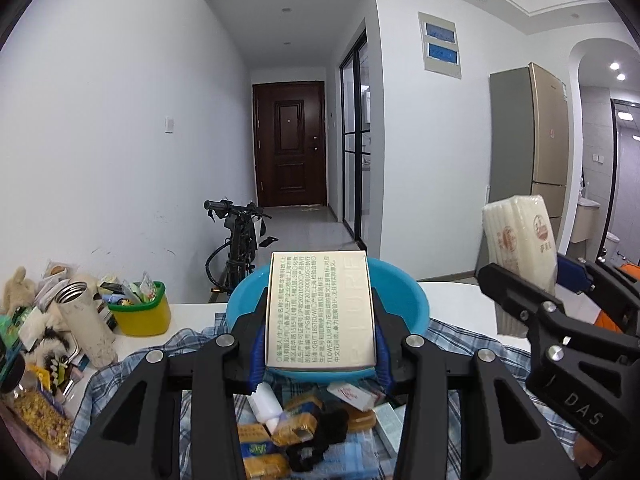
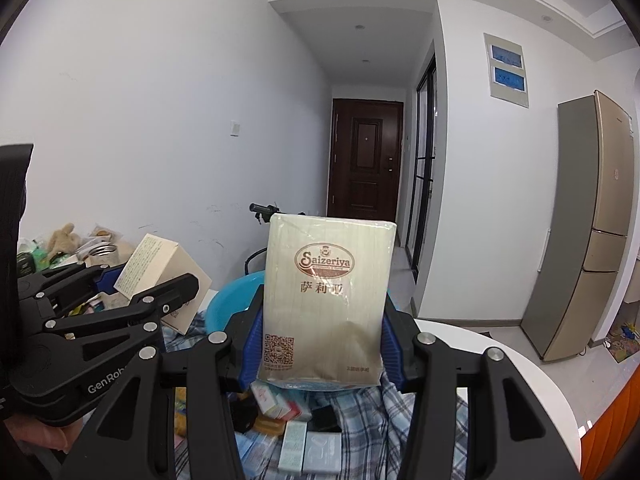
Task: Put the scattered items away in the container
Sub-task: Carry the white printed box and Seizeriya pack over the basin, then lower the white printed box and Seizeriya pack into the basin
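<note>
Above the checked cloth (image 1: 120,376) spread over the white table (image 1: 452,296), the left gripper (image 1: 320,344) is clenched on a cream carton (image 1: 322,308) printed with Chinese text, its blue pads pressing both long sides; the carton hangs in front of the blue plastic basin (image 1: 404,292), which sits on the cloth. The right gripper (image 2: 322,344) grasps a Saizeriya tissue pack (image 2: 328,296) upright between its pads, just beside the left one and also short of the basin. Below them, small boxes (image 2: 294,440), yellow snack packets (image 1: 264,464) and a white tube (image 1: 264,400) lie scattered on the cloth. At the table's left edge stand a yellow-green tub (image 1: 140,312) and a steel flask (image 1: 86,320)
</note>
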`<state>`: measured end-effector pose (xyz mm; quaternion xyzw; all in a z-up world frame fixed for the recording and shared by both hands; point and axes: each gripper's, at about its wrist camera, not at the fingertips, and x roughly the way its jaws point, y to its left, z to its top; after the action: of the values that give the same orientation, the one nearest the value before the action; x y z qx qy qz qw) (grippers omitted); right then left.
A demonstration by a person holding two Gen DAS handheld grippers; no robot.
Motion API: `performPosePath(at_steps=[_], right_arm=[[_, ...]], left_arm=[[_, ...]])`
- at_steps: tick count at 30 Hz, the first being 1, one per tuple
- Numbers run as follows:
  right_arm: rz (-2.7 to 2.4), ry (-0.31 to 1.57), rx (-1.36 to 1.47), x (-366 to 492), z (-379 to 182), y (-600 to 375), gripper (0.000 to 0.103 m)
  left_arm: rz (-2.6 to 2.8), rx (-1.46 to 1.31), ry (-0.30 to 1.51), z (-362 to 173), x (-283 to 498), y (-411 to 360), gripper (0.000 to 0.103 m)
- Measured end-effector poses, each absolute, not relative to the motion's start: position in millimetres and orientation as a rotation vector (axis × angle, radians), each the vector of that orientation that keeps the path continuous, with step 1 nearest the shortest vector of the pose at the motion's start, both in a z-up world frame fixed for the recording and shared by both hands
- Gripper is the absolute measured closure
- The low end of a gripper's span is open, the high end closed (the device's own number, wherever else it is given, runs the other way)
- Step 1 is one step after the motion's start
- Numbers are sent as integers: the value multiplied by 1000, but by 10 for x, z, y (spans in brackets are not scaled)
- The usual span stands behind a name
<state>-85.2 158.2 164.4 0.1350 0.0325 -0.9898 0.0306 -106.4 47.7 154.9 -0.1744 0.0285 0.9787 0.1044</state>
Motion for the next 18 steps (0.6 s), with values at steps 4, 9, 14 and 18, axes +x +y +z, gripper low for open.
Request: performPosePath(at_steps=[4, 9, 14, 18], right_arm=[[-3053, 91, 424, -1100, 1643, 1620, 55], [-3059, 76, 429, -1373, 1591, 1630, 55], [-3060, 70, 451, -1730, 1533, 1664, 55], [-3065, 81, 459, -2034, 1508, 1681, 55]], left_arm=[[2883, -529, 71, 1528, -1343, 487, 58], [2881, -551, 53, 1468, -1698, 496, 58], [2882, -558, 71, 1413, -2042, 519, 58], [2885, -564, 61, 1378, -2355, 526, 58]])
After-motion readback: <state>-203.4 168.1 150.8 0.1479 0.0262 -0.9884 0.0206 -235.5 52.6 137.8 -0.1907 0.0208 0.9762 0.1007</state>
